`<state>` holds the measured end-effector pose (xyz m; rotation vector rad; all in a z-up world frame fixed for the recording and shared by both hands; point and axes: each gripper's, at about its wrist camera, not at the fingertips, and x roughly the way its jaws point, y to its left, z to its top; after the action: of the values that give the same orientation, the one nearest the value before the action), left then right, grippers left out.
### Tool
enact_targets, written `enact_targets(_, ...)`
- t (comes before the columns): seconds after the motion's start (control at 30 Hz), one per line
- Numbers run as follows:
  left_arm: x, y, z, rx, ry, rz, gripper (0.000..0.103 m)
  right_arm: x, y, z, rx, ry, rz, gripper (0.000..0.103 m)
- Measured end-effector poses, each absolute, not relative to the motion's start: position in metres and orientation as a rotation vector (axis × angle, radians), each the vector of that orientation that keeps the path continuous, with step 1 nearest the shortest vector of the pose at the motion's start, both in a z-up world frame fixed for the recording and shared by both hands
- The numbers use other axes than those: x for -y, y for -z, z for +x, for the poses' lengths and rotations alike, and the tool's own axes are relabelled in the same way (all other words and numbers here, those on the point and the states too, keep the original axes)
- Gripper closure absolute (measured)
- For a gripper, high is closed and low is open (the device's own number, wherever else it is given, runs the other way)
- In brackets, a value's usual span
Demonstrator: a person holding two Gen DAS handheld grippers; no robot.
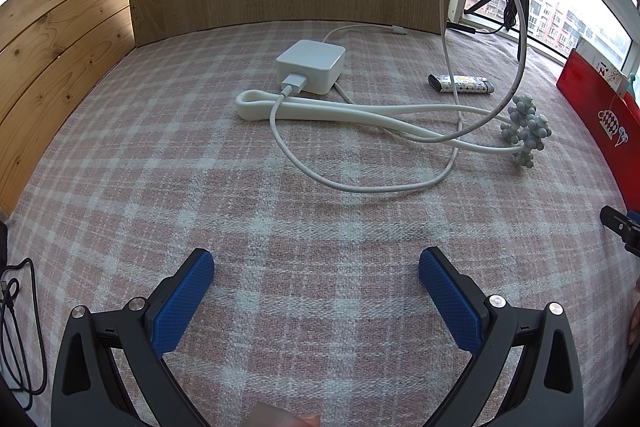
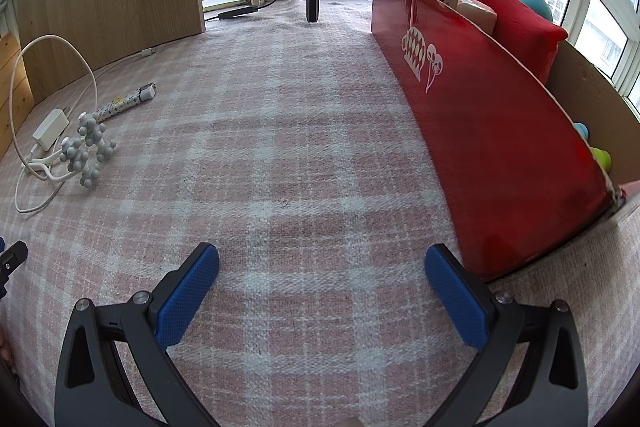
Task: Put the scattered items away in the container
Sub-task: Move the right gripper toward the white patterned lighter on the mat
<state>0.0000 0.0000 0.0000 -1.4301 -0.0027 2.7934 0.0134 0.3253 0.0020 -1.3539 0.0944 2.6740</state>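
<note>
Blue, dimple-textured pads [image 1: 184, 303] line both wide-open, empty grippers, left [image 1: 316, 301] and right [image 2: 322, 301], over pink plaid cloth [image 2: 300, 155]. White square charger [image 1: 310, 66], knobbly grey massager [image 1: 524, 131] lie mid-cloth; glossy red cardboard box [image 2: 500, 147], printed "2", lines its right edge.

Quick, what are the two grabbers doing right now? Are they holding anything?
Left gripper: open, holding nothing, above the checked cloth.
Right gripper: open, holding nothing, beside the red box.
</note>
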Motion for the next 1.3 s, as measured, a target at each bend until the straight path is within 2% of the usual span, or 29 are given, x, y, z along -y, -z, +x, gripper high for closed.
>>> enact_targets(0.83,0.002,-0.005,0.002,0.014,-2.765,-1.48,0.001,-0.327,0.0,0.005,-0.097,-2.645,-1.424,0.0)
enact_targets(1.03,0.003,-0.052,0.009,-0.016,-2.781,-1.369,0.001,-0.321,-0.026,0.011,-0.066,-2.732,-1.397,0.002)
enact_targets(1.17,0.011,-0.098,0.007,0.016,-2.743,-1.282,0.001,-0.312,-0.073,0.017,-0.004,-2.876,-1.28,0.006)
enact_targets(1.3,0.014,-0.141,0.004,-0.039,-2.816,-1.218,0.001,-0.302,-0.115,0.019,0.076,-2.957,-1.188,0.007)
